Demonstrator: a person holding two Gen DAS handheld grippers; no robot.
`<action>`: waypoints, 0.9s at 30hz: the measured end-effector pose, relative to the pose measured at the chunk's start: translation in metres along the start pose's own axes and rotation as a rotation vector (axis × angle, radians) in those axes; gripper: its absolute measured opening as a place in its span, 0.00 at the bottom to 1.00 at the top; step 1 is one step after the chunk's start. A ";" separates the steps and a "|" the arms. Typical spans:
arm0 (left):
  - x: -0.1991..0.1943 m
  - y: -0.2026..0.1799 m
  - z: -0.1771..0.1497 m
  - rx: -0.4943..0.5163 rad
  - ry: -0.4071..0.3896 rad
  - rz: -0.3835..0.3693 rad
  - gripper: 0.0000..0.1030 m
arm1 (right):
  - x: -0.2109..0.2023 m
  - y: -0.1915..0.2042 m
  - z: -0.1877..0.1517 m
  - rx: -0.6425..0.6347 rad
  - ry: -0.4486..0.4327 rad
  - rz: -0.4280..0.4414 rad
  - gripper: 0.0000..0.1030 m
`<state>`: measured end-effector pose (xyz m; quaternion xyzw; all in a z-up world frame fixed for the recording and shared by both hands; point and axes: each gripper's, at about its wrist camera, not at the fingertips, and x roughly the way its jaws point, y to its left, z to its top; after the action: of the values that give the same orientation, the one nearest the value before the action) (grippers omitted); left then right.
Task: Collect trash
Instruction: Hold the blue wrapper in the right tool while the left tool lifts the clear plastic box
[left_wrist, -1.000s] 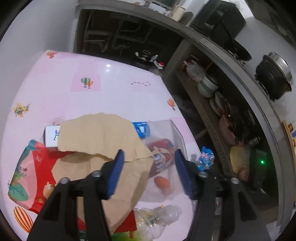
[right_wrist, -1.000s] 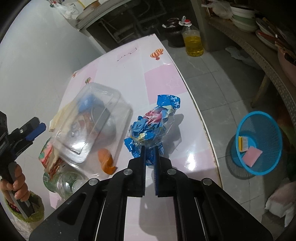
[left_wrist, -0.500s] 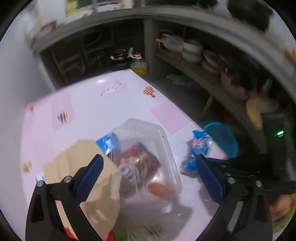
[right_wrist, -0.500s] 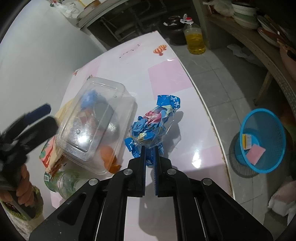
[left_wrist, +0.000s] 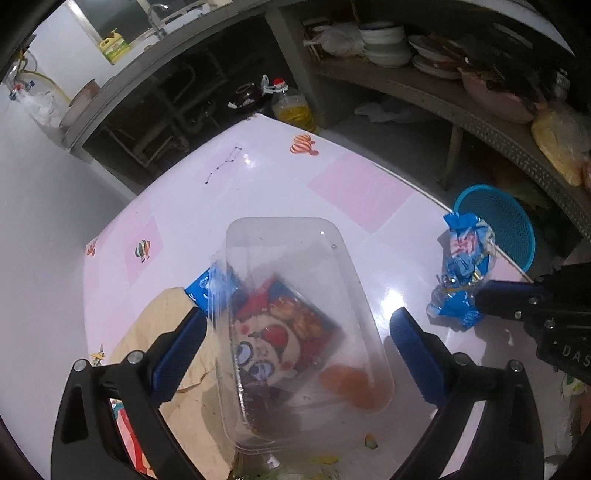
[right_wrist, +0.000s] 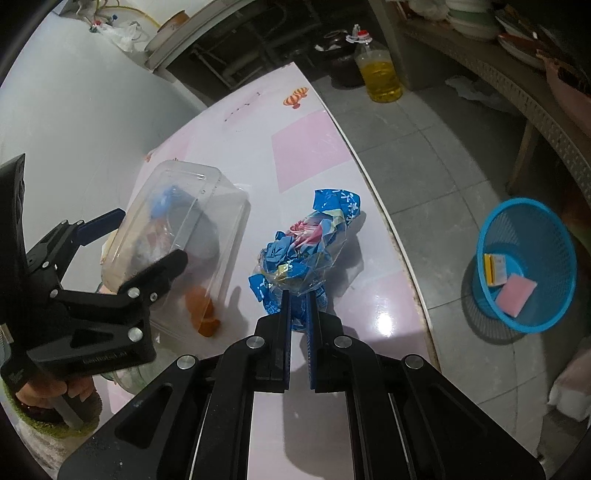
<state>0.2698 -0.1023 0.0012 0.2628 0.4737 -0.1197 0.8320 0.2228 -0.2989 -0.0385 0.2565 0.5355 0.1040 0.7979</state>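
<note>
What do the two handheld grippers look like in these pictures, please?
Both are matte black plastic frames with silver screw heads. The left gripper has long angled fingers faced with ribbed blue pads; its body carries faint embossed lettering. The right gripper has straight parallel fingers lined with thin blue pads, and white letters show on its side. No cables are visible.

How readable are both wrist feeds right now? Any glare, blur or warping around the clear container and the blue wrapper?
Left wrist view: sharp, fisheye bends the table edge; the clear container smears and hazes what lies under it; small glare spot right of it. Right wrist view: sharp; bright glare patch on the tabletop beside the blue wrapper; soft shadows beside the wrapper; corners vignetted black.
</note>
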 end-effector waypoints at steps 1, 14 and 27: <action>-0.001 0.004 -0.001 -0.015 -0.012 -0.003 0.89 | 0.000 -0.001 0.000 0.001 -0.001 0.005 0.06; -0.014 0.030 -0.005 -0.132 -0.011 -0.110 0.85 | 0.002 -0.010 0.007 0.013 -0.007 0.034 0.06; 0.026 -0.031 0.001 0.200 0.037 0.226 0.95 | -0.004 -0.015 -0.001 0.038 -0.018 0.051 0.06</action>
<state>0.2699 -0.1276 -0.0311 0.3981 0.4421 -0.0672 0.8010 0.2192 -0.3127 -0.0432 0.2863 0.5234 0.1117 0.7947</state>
